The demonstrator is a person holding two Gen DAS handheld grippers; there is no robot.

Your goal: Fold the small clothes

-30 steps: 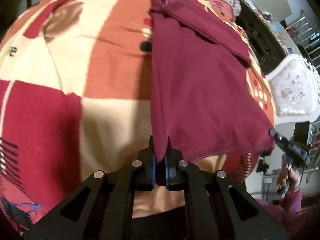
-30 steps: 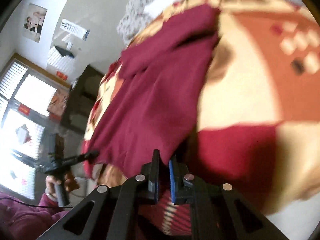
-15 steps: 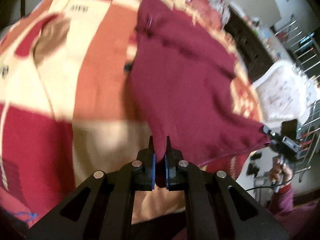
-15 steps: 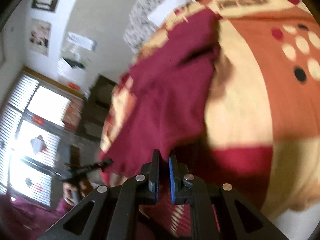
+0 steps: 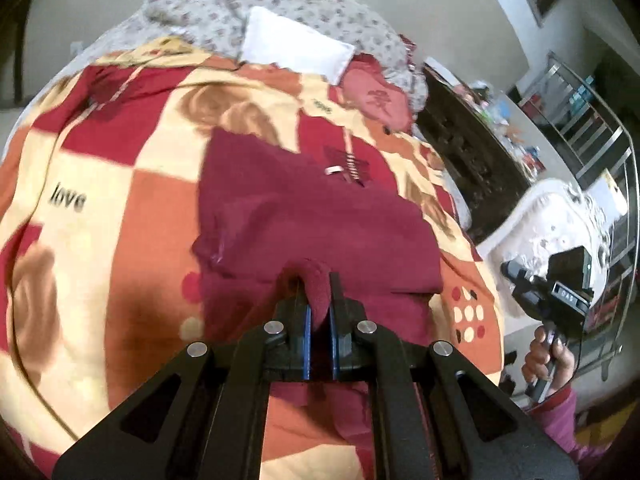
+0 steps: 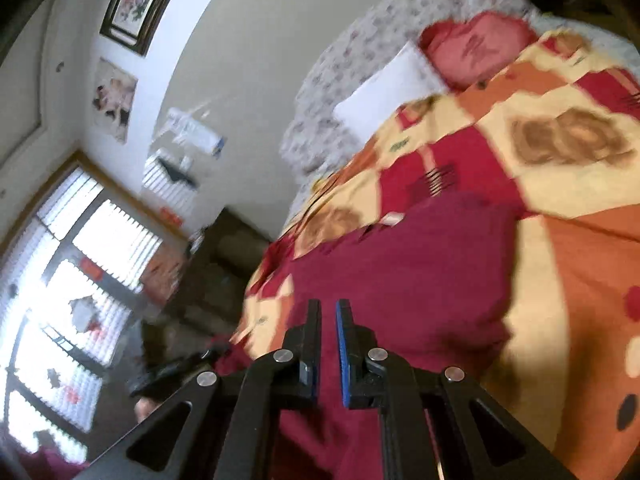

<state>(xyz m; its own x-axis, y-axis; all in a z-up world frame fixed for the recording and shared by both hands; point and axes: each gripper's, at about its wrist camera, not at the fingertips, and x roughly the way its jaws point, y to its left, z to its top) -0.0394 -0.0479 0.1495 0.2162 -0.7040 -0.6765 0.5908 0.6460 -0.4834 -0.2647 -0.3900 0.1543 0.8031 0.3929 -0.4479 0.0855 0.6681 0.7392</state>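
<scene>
Item: maroon garment, one piece, lying on the bed over a patchwork blanket
- Left tool: its jaws are clamping a bunched fold of the maroon garment between the blue pads, the fold bulging up past the fingertips
- Right tool: its jaws are standing almost together with maroon cloth running between them; the view is blurred, but the cloth is passing through the narrow gap and appears gripped
- Position: the garment is sitting in the middle of the blanket, its near edge drawn up to both tools, its far edge lying flat towards the pillows
- Axis: in the left wrist view the long side is running across the bed, left to right, with creases gathering at its left end
- Containers: none in view holding anything
- Surface: the blanket is showing red, orange and cream squares, a printed "love" at left, dots at right
- Head of bed: a floral quilt, a white pillow and a pink cushion are lying together
- Room, right of the bed: a dark cabinet, a white carved chair back, a metal rack
- Walls: framed picture, bright window
- A hand in a pink sleeve is holding the right tool's grip
</scene>
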